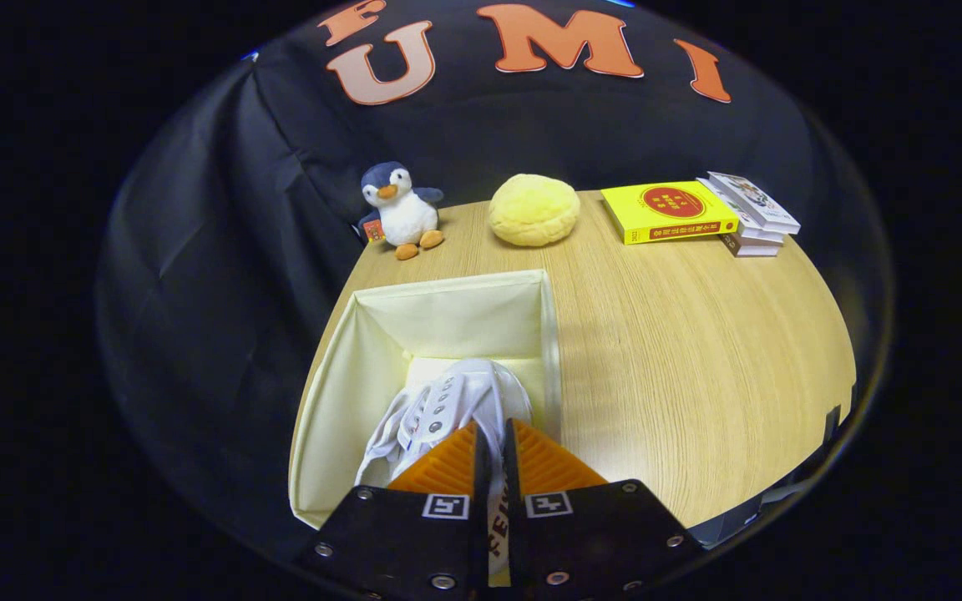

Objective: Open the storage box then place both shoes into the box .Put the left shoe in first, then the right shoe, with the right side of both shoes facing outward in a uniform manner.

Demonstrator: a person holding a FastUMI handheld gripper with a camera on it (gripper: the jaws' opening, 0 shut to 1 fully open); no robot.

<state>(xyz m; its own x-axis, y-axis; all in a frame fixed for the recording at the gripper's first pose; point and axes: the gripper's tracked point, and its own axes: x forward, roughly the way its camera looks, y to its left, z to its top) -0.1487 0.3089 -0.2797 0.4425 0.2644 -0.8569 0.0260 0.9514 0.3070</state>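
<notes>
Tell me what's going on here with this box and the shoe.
A hand-held gripper is lowering a white shoe into the open cream storage box on the wooden table. Its fingers are nearly closed and pinch a thin part of the shoe, which hangs inside the box. Whether another shoe already lies in the box is hidden. Beyond the box sit a plush penguin, a yellow cushion and some books.

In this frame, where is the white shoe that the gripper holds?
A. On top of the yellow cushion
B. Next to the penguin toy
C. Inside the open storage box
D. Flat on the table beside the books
C: the gripper is pinching the white shoe, which sits within the cream walls of the open storage box.
</notes>
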